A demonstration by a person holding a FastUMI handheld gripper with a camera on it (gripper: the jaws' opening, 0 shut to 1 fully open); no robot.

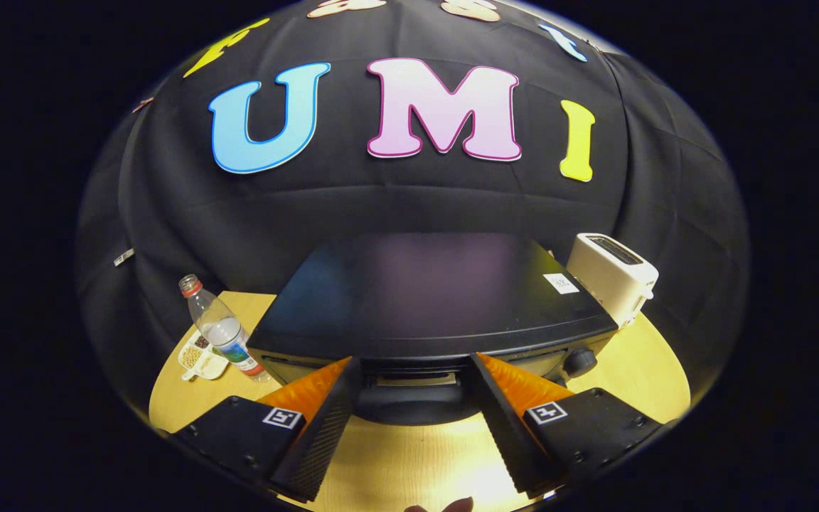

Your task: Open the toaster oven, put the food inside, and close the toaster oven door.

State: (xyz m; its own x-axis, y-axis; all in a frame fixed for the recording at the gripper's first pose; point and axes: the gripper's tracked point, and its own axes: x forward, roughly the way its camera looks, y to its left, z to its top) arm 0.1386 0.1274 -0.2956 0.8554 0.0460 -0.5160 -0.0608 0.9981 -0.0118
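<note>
Jaws wide open, either side of the toaster oven (424, 299) door handle (413, 402), not gripping.

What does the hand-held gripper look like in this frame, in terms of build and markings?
The hand-held gripper has two wedge-shaped fingers with finely ribbed inner faces. Each finger sits on a blocky black mount with small screw heads and a square black-and-white tag. No cable, hand or sleeve can be made out on it.

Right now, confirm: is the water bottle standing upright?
No, the water bottle leans tilted over the snack tray beside the toaster oven.
</note>
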